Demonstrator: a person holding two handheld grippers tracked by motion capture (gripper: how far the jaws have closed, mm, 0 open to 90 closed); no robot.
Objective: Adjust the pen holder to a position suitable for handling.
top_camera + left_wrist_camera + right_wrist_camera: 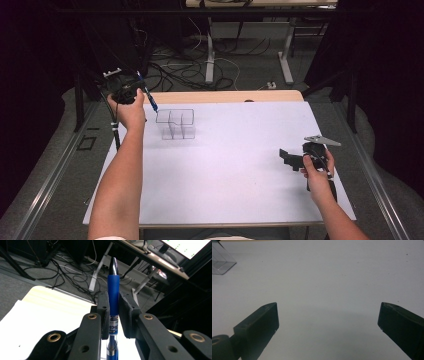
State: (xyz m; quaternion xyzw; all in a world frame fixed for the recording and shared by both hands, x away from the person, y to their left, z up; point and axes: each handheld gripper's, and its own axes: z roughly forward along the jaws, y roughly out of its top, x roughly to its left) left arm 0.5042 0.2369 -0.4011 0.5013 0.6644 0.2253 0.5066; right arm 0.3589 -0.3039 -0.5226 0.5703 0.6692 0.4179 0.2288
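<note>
High view overhead, jaw cameras close

White-topped table (pixel 225 170), clear compartment organiser (pixel 176 124) standing near its far-left corner

We are noting the blue pen (pixel 113 297) running off the bottom edge of the left gripper view, so its lower end is cut off; the print on its clear barrel is too blurred for us to read, and the pads are covering the sides of the grip section. In the high view, the person's left hand (pixel 129 111) is hiding most of the left gripper (pixel 125 92), and the pen's tip is too small to place against the clear organiser (pixel 176 123). In the right gripper view, the organiser is being cropped by the left edge, and the right gripper (pixel 328 322) has both jaws cut off at the bottom.
</note>
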